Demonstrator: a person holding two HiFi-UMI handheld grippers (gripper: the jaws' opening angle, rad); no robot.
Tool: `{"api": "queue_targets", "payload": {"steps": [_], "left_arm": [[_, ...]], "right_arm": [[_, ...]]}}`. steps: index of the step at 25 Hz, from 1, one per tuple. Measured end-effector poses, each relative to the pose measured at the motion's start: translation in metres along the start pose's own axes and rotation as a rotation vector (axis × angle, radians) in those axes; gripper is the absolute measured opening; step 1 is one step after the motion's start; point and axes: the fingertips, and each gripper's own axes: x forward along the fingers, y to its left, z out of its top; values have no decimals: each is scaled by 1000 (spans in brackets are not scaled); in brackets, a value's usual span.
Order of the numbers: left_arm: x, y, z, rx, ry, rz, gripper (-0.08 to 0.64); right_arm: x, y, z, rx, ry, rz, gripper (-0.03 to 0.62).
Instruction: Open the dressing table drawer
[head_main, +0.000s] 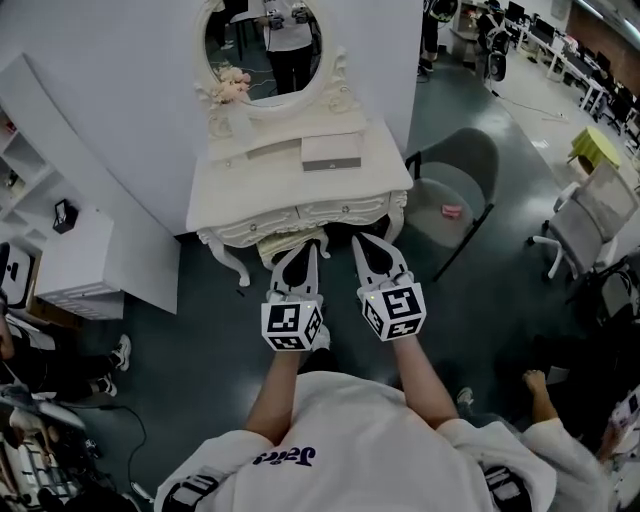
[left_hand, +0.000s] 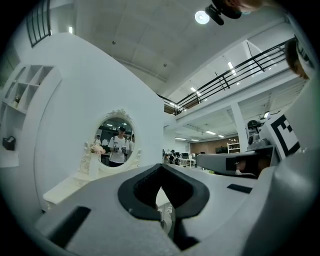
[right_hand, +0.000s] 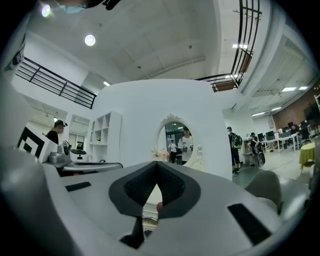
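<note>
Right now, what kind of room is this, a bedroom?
Probably a big open office with a pretend bedroom corner: a white dressing table and oval mirror stand against a partition, but office desks and chairs fill the floor beyond.

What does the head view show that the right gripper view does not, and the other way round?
Only the head view shows the flat box lying on top of the dressing table. Only the right gripper view shows the ceiling lamp and the balcony railing. Both show the oval mirror and the white shelf.
</note>
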Motion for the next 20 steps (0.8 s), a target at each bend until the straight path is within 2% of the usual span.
{"api": "queue_targets", "payload": {"steps": [4, 9, 20], "left_arm": [[33, 14, -4, 5, -7, -18, 12], [86, 51, -8, 6, -11, -44, 12], [227, 144, -17, -2, -10, -115, 12]], "right_arm": [[29, -18, -3, 22, -11, -10, 8], [88, -37, -13, 44, -7, -26, 8], [257, -89, -20, 74, 6, -59, 8]]}}
